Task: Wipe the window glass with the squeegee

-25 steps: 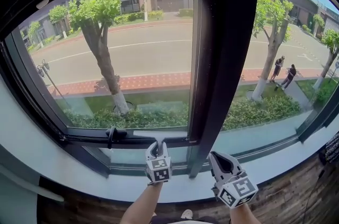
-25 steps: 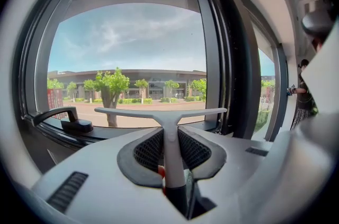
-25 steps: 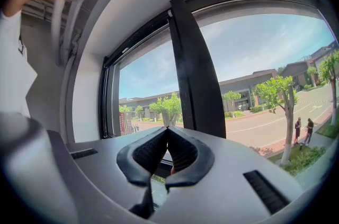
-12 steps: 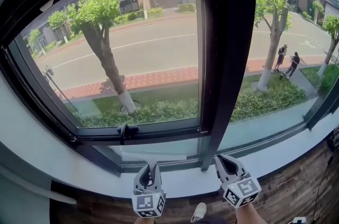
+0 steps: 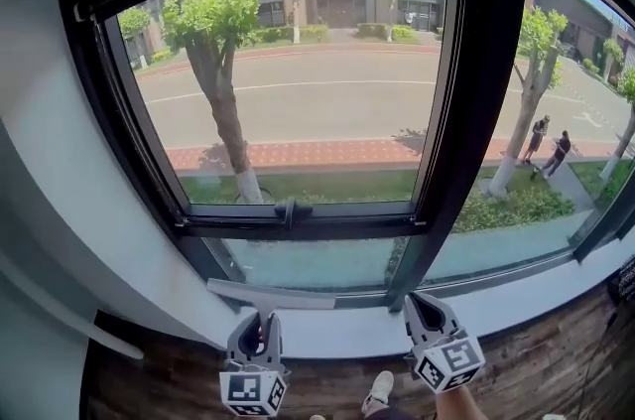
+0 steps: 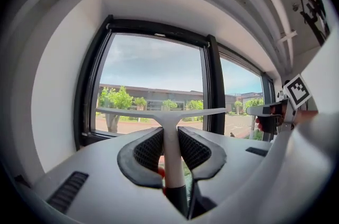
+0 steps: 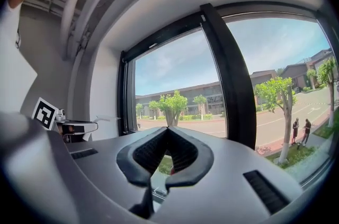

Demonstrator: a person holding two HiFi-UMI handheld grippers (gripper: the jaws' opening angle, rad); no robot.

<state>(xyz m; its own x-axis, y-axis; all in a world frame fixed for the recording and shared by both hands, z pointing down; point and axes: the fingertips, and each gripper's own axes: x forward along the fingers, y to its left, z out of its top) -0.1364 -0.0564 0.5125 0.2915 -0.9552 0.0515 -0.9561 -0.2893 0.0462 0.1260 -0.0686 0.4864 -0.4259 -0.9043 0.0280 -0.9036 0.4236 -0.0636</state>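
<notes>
Left gripper (image 6: 169, 131): jaws clamped on the squeegee (image 6: 128, 112) handle, blade crosswise above them | right gripper (image 7: 167, 132): jaws closed tip to tip, holding nothing | we read only square markers on the cubes | blade low by the sill (image 5: 337, 341), below the window glass (image 5: 317, 100) | black post (image 5: 471, 110) bounds the pane's right edge.

Squeegee handle (image 6: 169, 160) end inside left claw (image 6: 169, 130)

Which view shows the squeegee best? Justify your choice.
The left gripper view: the squeegee stands with its handle clamped in the left hand-held gripper and its blade spread crosswise. The head view shows only its pale blade above that gripper; the right gripper view shows a thin sliver far left.
</notes>
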